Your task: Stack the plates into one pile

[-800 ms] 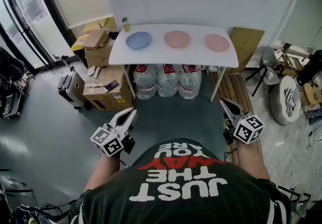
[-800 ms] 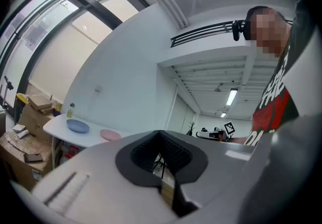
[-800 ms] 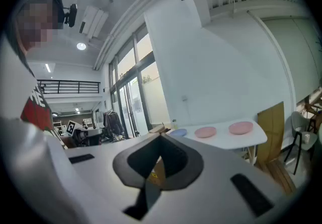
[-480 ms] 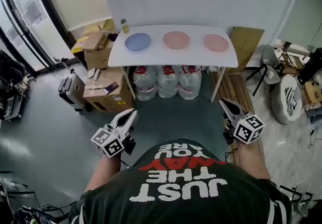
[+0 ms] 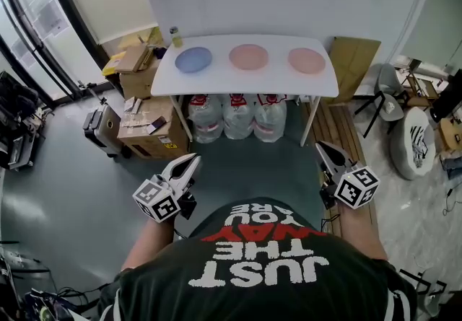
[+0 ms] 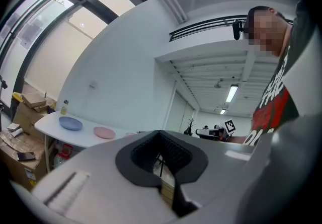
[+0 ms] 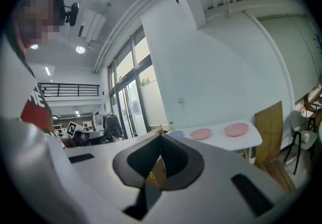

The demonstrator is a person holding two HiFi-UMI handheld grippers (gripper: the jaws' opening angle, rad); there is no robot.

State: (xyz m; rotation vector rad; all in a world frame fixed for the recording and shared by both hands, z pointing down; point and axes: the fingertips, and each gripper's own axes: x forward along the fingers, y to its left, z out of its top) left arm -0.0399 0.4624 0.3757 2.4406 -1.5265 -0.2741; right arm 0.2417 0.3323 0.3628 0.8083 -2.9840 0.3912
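Note:
Three plates lie in a row on a white table [image 5: 245,83] far ahead: a blue plate [image 5: 193,60] at the left, a pink plate [image 5: 249,57] in the middle, another pink plate [image 5: 307,60] at the right. My left gripper [image 5: 192,160] is shut and empty, held level near my waist, well short of the table. At the other side my right gripper [image 5: 320,146] is also shut with nothing in it. The left gripper view shows the blue plate [image 6: 70,124] and a pink plate [image 6: 104,132] in the distance. The right gripper view shows two pink plates [image 7: 200,134] [image 7: 236,129].
Water jugs [image 5: 237,116] stand under the table. Cardboard boxes [image 5: 144,125] and a suitcase [image 5: 101,128] sit left of it. A wooden pallet [image 5: 339,132] and chairs [image 5: 415,143] are at the right. A small bottle [image 5: 174,37] stands at the table's back left corner.
The table and plates have shifted slightly up and left in the head view. Both grippers stay shut in about the same place.

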